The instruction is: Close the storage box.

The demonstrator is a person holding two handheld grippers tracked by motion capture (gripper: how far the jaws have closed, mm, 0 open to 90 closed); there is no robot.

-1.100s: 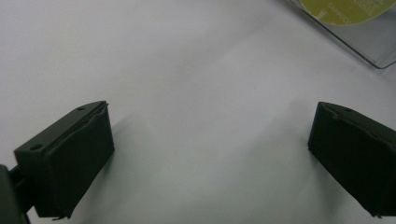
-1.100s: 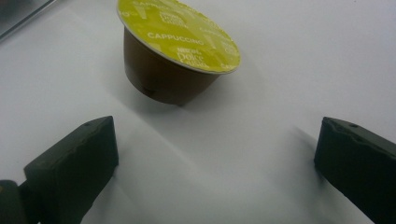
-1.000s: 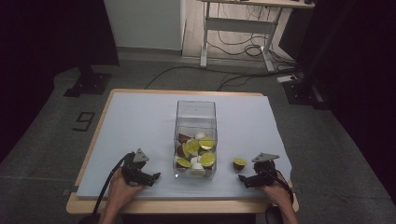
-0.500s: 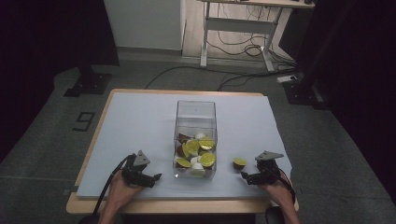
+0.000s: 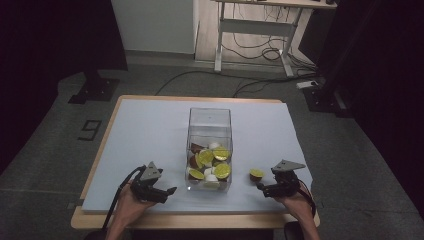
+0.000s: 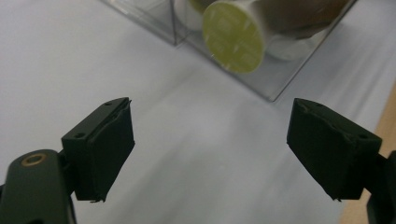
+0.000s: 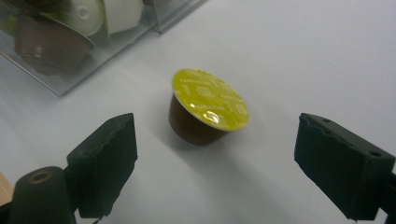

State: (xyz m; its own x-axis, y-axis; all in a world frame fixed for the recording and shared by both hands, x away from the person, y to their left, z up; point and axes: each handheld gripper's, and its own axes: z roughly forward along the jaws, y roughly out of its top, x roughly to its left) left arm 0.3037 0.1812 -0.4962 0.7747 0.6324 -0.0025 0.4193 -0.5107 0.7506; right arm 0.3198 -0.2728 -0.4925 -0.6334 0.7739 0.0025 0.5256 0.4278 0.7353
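A clear plastic box (image 5: 210,125) stands mid-table and holds several coffee capsules with yellow lids and brown or white bodies. One loose brown capsule with a yellow lid (image 5: 256,174) sits upright on the white sheet just right of the box. My right gripper (image 5: 261,190) hovers just near of it. In the right gripper view the capsule (image 7: 208,109) lies ahead of the open gripper (image 7: 217,156), untouched. My left gripper (image 5: 170,191) is near the box's front left corner. Its jaws (image 6: 210,149) are open around bare sheet. Both pairs of jaws have just been closing a little, with nothing between them.
The white sheet (image 5: 150,130) covers a wooden table whose front edge (image 5: 200,221) runs just under my hands. In the left gripper view the box's corner (image 6: 273,91) is close ahead, with a yellow-lidded capsule (image 6: 232,37) pressed against its wall.
Both hands have lifted slightly above the sheet, and the left one has edged toward the box. The box and the loose capsule have not moved.
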